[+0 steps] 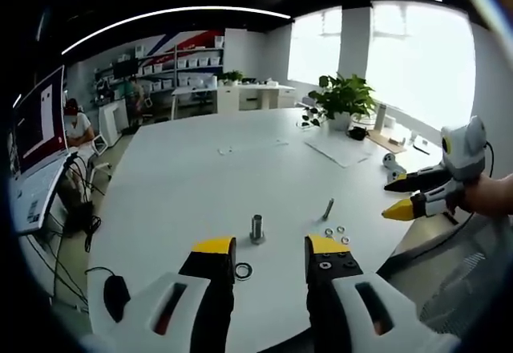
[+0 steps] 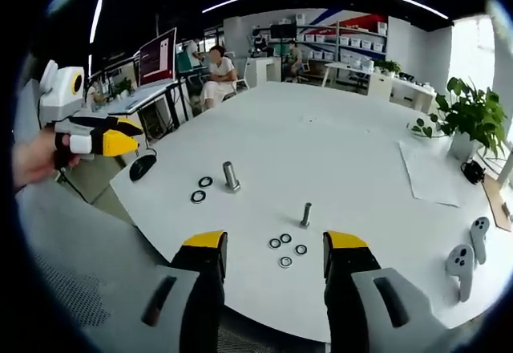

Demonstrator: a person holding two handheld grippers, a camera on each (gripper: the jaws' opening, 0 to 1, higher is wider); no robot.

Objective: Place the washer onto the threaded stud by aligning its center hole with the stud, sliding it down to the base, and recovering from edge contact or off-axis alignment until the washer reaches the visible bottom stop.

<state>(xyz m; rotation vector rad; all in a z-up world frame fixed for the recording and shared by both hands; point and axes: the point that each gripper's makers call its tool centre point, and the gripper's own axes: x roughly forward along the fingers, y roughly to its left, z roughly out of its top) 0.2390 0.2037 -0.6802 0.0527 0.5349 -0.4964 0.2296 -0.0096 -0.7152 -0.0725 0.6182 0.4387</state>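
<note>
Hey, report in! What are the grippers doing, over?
Left gripper open, empty. Right gripper open, empty. Small washers flat on table beside thin stud, none threaded. Nothing in the way.

White table (image 2: 337, 152), yellow-tipped black jaws on the right gripper (image 2: 274, 249), dark washers (image 2: 286, 249), grey metal stud (image 2: 305, 214), green plant (image 2: 471, 112).

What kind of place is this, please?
Probably an office or lab workspace: a large white table, shelves of storage bins on the far wall, and a monitor at a desk.
</note>
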